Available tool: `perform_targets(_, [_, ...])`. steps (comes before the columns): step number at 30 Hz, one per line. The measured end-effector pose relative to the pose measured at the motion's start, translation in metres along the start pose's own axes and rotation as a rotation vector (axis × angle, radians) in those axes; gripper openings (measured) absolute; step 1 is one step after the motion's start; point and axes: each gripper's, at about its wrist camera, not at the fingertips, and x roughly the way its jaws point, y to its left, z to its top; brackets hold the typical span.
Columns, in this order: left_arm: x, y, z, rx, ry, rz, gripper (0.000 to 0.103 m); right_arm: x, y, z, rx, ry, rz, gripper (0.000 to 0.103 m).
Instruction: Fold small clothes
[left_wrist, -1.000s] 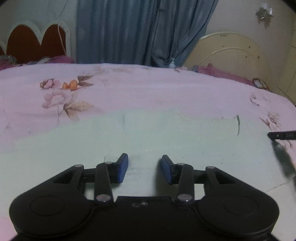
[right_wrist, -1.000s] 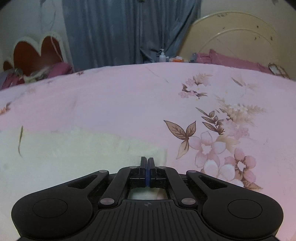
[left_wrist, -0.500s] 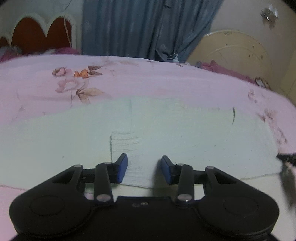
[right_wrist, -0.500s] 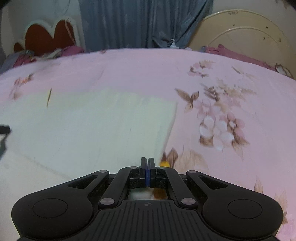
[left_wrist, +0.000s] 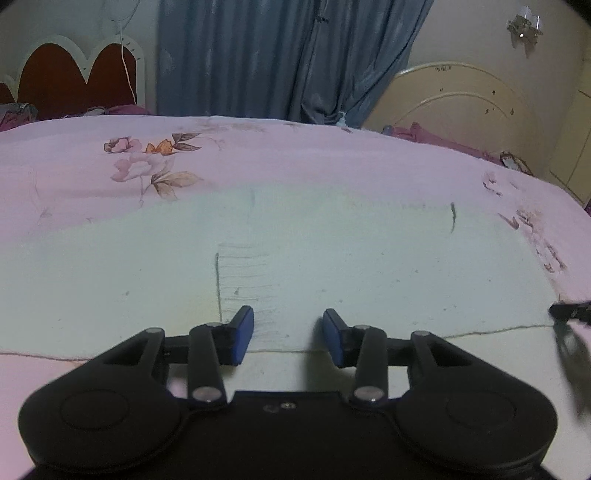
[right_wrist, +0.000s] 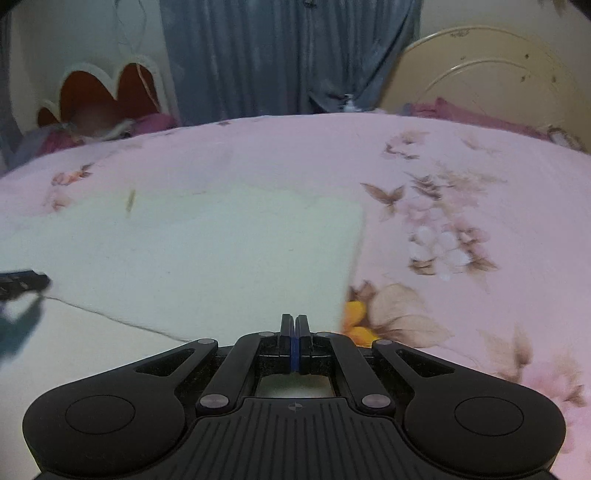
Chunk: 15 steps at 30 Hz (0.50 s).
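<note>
Two grippers over one pale cream-white cloth (left_wrist: 332, 266) spread flat on a pink floral bedsheet (left_wrist: 295, 158).

Left wrist view, left to right: red scalloped headboard (left_wrist: 70, 77) far left against the wall, blue curtain (left_wrist: 280, 59) far centre, cream arched headboard (left_wrist: 469, 99) far right. Sheet has a flower print (left_wrist: 147, 166) far left. Cloth fills the middle, with a faint ribbed patch (left_wrist: 247, 280) just beyond the fingers and a small dark mark (left_wrist: 452, 218) toward its far right. A fold edge (left_wrist: 480, 330) runs across the near part, a second layer of the cloth below it. Left gripper (left_wrist: 288, 336) has blue pads spread apart, nothing between them, hovering over that near edge. Dark tip of the other tool at far right edge, blurred.

Right wrist view, left to right: left gripper's tip (right_wrist: 22, 282) pokes in at the left edge over the cloth (right_wrist: 203, 251). Cloth's right edge (right_wrist: 354, 258) runs near-to-far, pink sheet (right_wrist: 480, 184) with leaves and blossoms to its right, orange flower (right_wrist: 356, 321) just beside the near corner. Right gripper (right_wrist: 294, 328) has fingers pressed together at the cloth's near right corner; cannot tell whether fabric is pinched between them. Image slightly blurred.
</note>
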Motion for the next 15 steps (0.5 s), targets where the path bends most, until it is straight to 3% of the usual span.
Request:
perform_targets(3, [-0.003, 0.005, 0.002, -0.011, 0.004, 0.011, 0.04, 0.001, -0.012, 0.002, 0.061, -0.01, -0.02, 0.0])
perform_targets(5, [-0.002, 0.009, 0.0, -0.028, 0.001, -0.001, 0.04, 0.001, -0.009, 0.005, 0.029, -0.007, -0.07, 0.0])
perform_targets(8, [-0.003, 0.008, -0.001, -0.021, -0.003, -0.005, 0.042, 0.003, -0.007, 0.006, 0.031, 0.003, -0.077, 0.0])
perform_targets(15, [-0.007, 0.0, -0.002, 0.011, -0.008, -0.031, 0.061, -0.015, 0.004, 0.011, 0.04, -0.025, -0.098, 0.0])
